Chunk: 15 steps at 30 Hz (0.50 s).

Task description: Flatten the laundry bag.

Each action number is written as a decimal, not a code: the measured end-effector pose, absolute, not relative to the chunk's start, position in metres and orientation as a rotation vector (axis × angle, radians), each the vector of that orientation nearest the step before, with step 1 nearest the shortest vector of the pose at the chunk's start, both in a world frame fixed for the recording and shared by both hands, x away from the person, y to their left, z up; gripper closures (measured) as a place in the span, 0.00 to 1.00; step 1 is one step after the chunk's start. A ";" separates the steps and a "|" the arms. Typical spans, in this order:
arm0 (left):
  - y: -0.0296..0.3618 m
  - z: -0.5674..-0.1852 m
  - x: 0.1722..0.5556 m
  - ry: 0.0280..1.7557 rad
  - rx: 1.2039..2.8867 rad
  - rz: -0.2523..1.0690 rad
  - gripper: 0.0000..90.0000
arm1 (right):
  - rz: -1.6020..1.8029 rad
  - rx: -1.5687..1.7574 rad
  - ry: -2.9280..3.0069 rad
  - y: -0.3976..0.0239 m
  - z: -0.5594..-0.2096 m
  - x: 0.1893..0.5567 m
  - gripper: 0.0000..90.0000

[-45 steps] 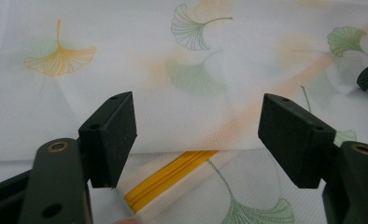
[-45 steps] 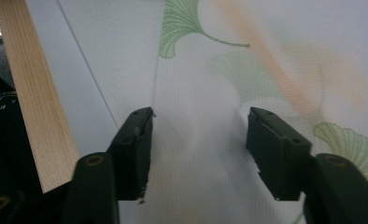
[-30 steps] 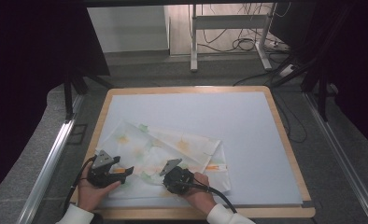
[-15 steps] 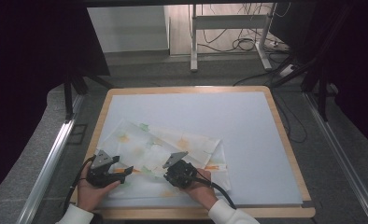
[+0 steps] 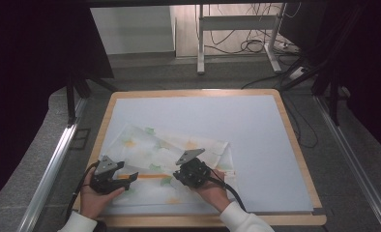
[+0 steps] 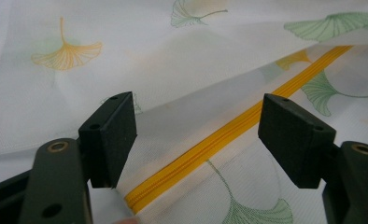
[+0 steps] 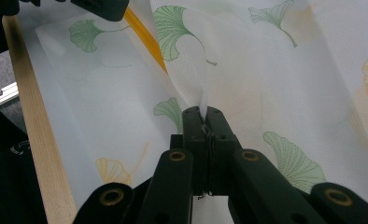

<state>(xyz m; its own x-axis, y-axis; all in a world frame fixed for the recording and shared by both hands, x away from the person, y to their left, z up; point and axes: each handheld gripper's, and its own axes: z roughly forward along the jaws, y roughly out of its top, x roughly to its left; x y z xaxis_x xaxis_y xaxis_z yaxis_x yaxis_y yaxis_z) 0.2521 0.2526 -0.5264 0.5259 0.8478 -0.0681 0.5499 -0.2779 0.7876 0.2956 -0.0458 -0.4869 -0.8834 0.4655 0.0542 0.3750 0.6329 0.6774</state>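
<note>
A white mesh cloth [image 5: 179, 147] printed with green and orange ginkgo leaves lies on the near left part of the table, with a yellow zipper [image 5: 147, 176] running across it. My left gripper [image 5: 129, 177] rests at the cloth's left end. In the left gripper view this gripper [image 6: 198, 126] is open, its pads [image 6: 109, 135] either side of the zipper [image 6: 210, 149] without touching it. My right gripper [image 5: 179, 175] is shut on a raised fold of the cloth [image 7: 266, 79]. The pinch [image 7: 203, 112] pulls the fabric up into a ridge beside the zipper [image 7: 145, 35].
The table top is a pale blue mat [image 5: 227, 121] in a wooden frame [image 5: 295, 145], whose near edge [image 7: 37, 140] runs close to my hands. Metal rails [image 5: 53, 164] flank the table. Desk legs and cables [image 5: 246, 46] lie on the floor beyond it.
My right hand has moved a little up and away from the near edge, drawing a fold of the cloth with it. The left hand has stayed put.
</note>
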 end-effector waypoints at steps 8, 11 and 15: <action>0.252 -0.526 0.252 1.137 1.962 0.474 0.31 | 1.115 0.727 2.697 -0.053 -0.481 0.300 0.98; 0.252 -0.526 0.252 1.133 1.965 0.475 0.31 | 1.125 0.750 2.672 -0.059 -0.477 0.303 0.98; 0.252 -0.526 0.252 1.131 1.967 0.474 0.31 | 1.128 0.768 2.649 -0.063 -0.475 0.306 0.98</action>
